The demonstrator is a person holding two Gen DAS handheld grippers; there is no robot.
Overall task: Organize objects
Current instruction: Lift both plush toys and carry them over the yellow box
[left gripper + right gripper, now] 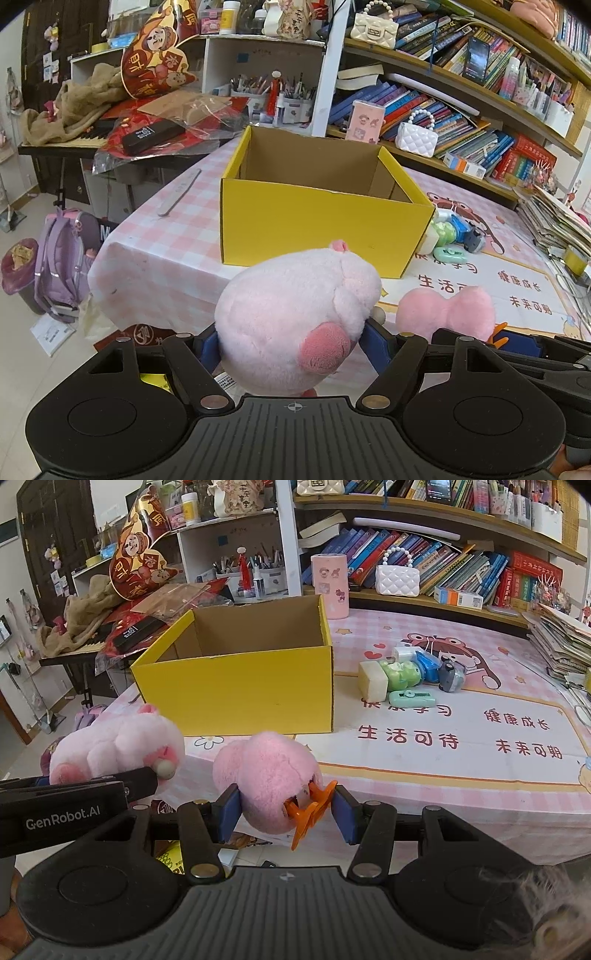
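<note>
My left gripper (291, 341) is shut on a pale pink plush pig (295, 317), held in front of the yellow cardboard box (317, 221). The box stands open, and no object shows in the part of its inside that I see. My right gripper (286, 808) is shut on a pink plush toy with orange feet (266, 779), just right of the pig (114, 749). In the left wrist view that pink plush (447, 310) shows at the right. Both toys hang near the table's front edge, short of the box (236, 686).
Small stationery toys (410, 679) lie in a cluster right of the box on the pink checked tablecloth (461, 738). A pink cylinder holder (330, 585) and a white purse (397, 578) stand behind. Bookshelves fill the back; a paper stack (557, 642) is at right. A purple backpack (62, 258) sits on the floor.
</note>
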